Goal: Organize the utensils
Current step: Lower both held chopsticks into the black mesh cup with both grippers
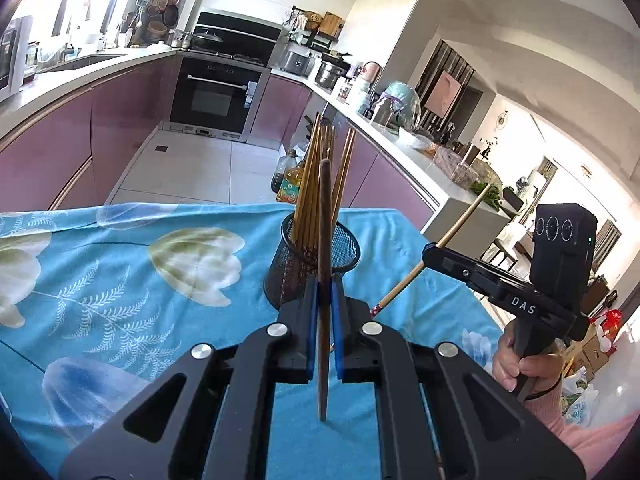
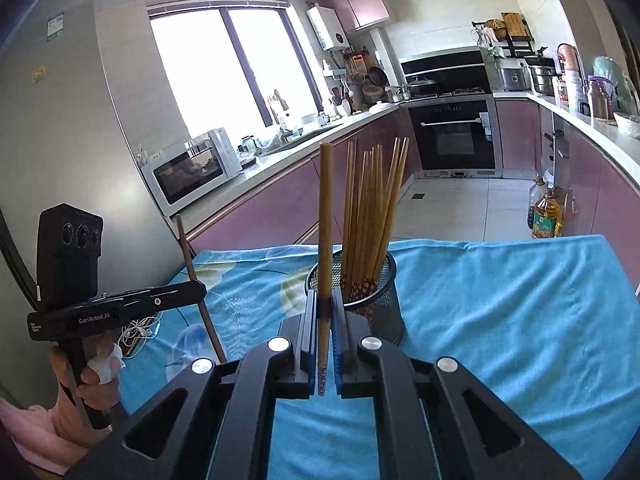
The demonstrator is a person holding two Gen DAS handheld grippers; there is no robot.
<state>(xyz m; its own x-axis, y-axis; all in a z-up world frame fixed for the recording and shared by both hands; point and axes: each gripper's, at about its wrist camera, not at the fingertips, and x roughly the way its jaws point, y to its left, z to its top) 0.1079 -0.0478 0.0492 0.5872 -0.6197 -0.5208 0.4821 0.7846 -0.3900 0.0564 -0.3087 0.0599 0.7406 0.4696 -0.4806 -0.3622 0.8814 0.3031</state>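
Note:
A black mesh cup stands on the blue cloth and holds several wooden chopsticks. My left gripper is shut on a dark brown chopstick, held upright just in front of the cup. My right gripper is shut on a light wooden chopstick, upright, just left of the cup. In the left wrist view the right gripper holds its chopstick tilted, right of the cup. In the right wrist view the left gripper holds its chopstick.
The table is covered by a blue floral cloth. A white cable lies at its left edge. Oil bottles stand on the floor beyond the table. Purple kitchen cabinets and an oven lie further back.

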